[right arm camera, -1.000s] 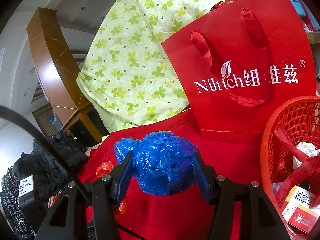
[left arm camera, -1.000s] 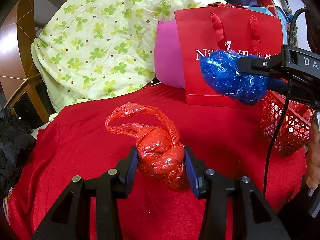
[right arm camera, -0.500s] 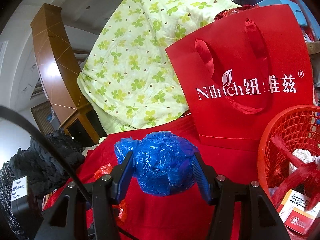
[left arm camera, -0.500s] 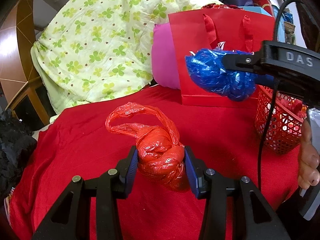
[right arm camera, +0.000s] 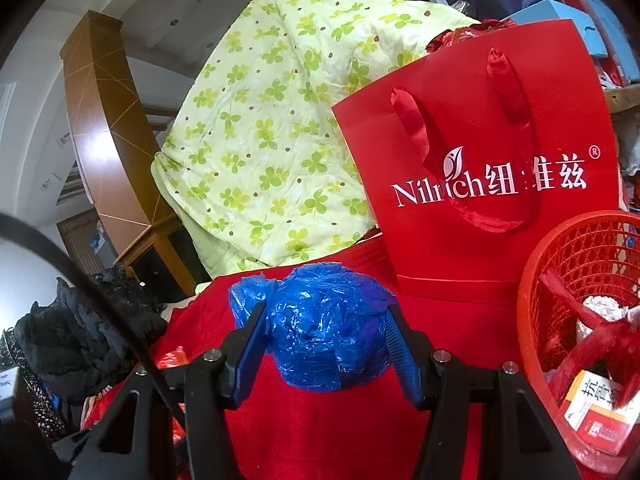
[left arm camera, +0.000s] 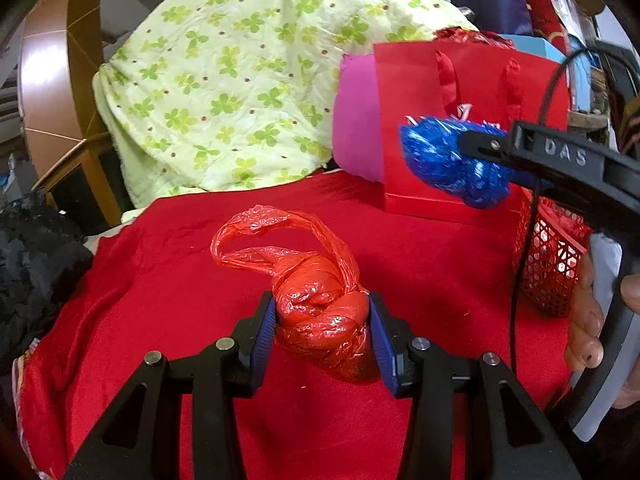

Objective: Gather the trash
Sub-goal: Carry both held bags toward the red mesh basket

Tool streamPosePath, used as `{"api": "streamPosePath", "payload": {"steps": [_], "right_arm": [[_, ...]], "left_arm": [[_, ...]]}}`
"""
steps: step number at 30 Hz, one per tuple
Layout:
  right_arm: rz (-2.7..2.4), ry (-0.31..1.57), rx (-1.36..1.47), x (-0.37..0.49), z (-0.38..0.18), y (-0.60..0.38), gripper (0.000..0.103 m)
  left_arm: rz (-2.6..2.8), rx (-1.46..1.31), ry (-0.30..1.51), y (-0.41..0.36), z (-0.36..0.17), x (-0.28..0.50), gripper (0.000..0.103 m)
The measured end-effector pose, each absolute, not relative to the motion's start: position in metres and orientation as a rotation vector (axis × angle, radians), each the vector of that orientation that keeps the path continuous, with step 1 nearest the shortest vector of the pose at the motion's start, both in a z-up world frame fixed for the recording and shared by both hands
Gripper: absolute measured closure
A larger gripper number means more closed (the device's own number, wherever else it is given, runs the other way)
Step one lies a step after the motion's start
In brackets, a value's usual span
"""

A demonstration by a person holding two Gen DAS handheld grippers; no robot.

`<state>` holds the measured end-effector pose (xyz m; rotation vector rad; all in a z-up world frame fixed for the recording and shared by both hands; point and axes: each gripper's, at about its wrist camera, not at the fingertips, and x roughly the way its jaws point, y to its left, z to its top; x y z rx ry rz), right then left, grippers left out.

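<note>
My left gripper (left arm camera: pixel 323 330) is shut on a knotted red plastic bag (left arm camera: pixel 320 316), held just above the red cloth (left arm camera: pixel 160 280). My right gripper (right arm camera: pixel 326 332) is shut on a crumpled blue plastic bag (right arm camera: pixel 326 320); it also shows in the left wrist view (left arm camera: pixel 452 164), raised at the right, in front of the red paper bag. A red mesh basket (right arm camera: pixel 532 300) holding a small carton, crumpled paper and red plastic stands to the right of my right gripper; it also shows in the left wrist view (left arm camera: pixel 548 256).
A red paper gift bag (right arm camera: pixel 480 184) stands behind the basket, with a pink cushion (left arm camera: pixel 356 128) beside it. A green clover-print quilt (left arm camera: pixel 224 92) is piled at the back. Black clothing (left arm camera: pixel 36 248) lies at the left edge.
My right gripper with the blue bag has drifted left and slightly up, nearer the paper bag. The basket has shifted left in the right wrist view. My left gripper still holds the red bag.
</note>
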<state>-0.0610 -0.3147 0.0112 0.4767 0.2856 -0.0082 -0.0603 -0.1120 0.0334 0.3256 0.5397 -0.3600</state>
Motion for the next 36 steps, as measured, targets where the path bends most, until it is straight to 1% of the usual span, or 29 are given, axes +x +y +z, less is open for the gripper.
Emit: {"api": "streamPosePath", "payload": {"steps": [10,19,36], "right_arm": [[0.003,0.243,0.508,-0.110,0.026,-0.302,0.043],[0.035,0.155,0.485,-0.164,0.068,-0.295,0.043],[0.014,0.036,0.393,-0.234,0.110,-0.294,0.043]], "left_arm": [[-0.309,0.323,0.469,-0.085,0.070,-0.085,0.056],[-0.304,0.312,0.407,-0.082,0.099,-0.114,0.056],[-0.323,0.341,0.343,-0.097,0.127,-0.151,0.056]]}}
